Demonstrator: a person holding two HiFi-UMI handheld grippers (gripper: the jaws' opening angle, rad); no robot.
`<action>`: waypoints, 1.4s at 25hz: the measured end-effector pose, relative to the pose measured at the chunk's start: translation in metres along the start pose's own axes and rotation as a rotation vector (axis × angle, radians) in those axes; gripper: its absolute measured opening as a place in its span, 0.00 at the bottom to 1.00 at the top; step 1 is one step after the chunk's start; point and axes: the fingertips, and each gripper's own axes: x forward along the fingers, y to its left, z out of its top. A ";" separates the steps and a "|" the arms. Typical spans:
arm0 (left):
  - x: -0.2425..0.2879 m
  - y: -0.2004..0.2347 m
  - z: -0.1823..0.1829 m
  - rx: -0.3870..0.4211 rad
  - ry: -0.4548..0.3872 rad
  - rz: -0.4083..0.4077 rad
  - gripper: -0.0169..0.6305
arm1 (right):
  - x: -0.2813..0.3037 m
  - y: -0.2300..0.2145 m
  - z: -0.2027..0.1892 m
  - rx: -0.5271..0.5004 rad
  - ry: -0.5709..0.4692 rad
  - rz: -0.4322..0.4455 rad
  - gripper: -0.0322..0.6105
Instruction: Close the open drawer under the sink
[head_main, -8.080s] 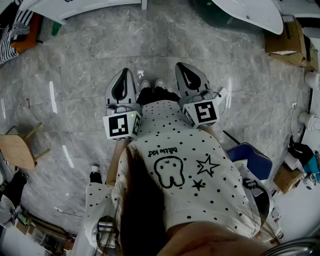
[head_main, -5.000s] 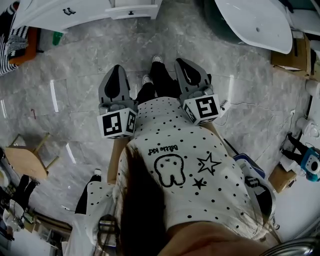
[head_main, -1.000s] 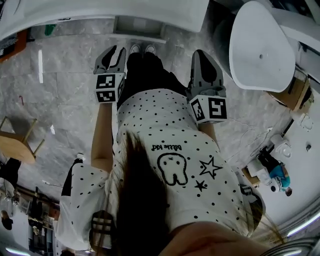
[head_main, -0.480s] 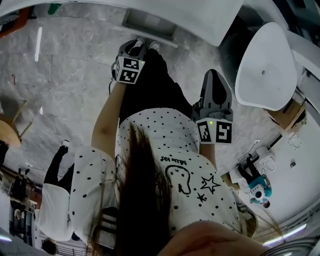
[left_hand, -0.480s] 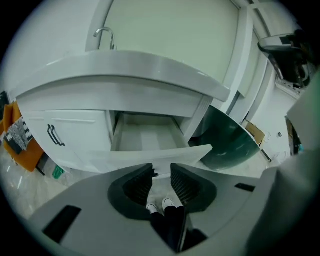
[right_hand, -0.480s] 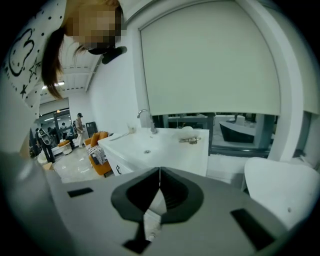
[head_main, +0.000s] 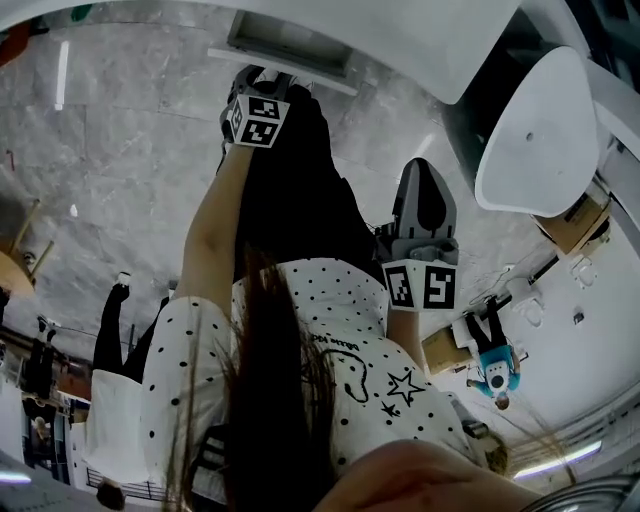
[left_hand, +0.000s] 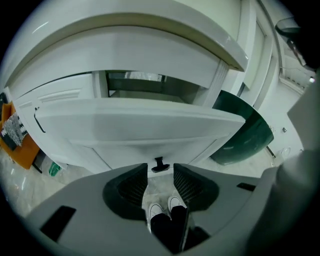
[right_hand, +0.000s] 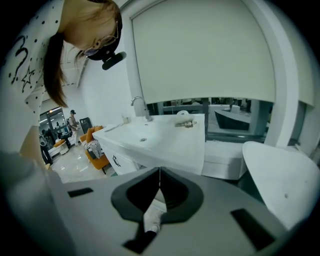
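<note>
The open drawer (left_hand: 135, 125) is a white panel jutting out under the sink counter (left_hand: 150, 45), with a small black handle (left_hand: 159, 165) at its lower middle. My left gripper (left_hand: 160, 174) is open, its jaws having just been opening, and the handle sits just beyond the tips with nothing between the pads. In the head view the left gripper (head_main: 268, 80) reaches far forward and low, right at the drawer (head_main: 285, 50). My right gripper (head_main: 423, 178) hangs back beside my hip, shut and empty. The right gripper view shows the vanity (right_hand: 160, 137) from the side.
A white freestanding tub (head_main: 535, 130) stands to the right, with a dark green tub (left_hand: 245, 135) beside the cabinet. An orange chair (left_hand: 15, 142) sits left of the vanity. My shoes (left_hand: 165, 207) are on the marble floor just below the drawer. A wooden stool (head_main: 15, 265) is at far left.
My left gripper has dropped and gone forward to the drawer front, and its jaws have spread. The right gripper has sunk a little. My body has bent down.
</note>
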 end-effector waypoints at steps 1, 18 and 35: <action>0.006 0.000 -0.001 0.001 0.005 0.003 0.26 | 0.003 0.001 -0.005 0.006 0.009 0.001 0.07; 0.035 0.003 -0.011 -0.052 -0.014 0.022 0.24 | 0.021 0.009 -0.061 0.048 0.100 -0.036 0.07; 0.052 0.013 0.014 -0.075 -0.051 0.034 0.24 | 0.035 0.008 -0.066 0.032 0.137 -0.025 0.07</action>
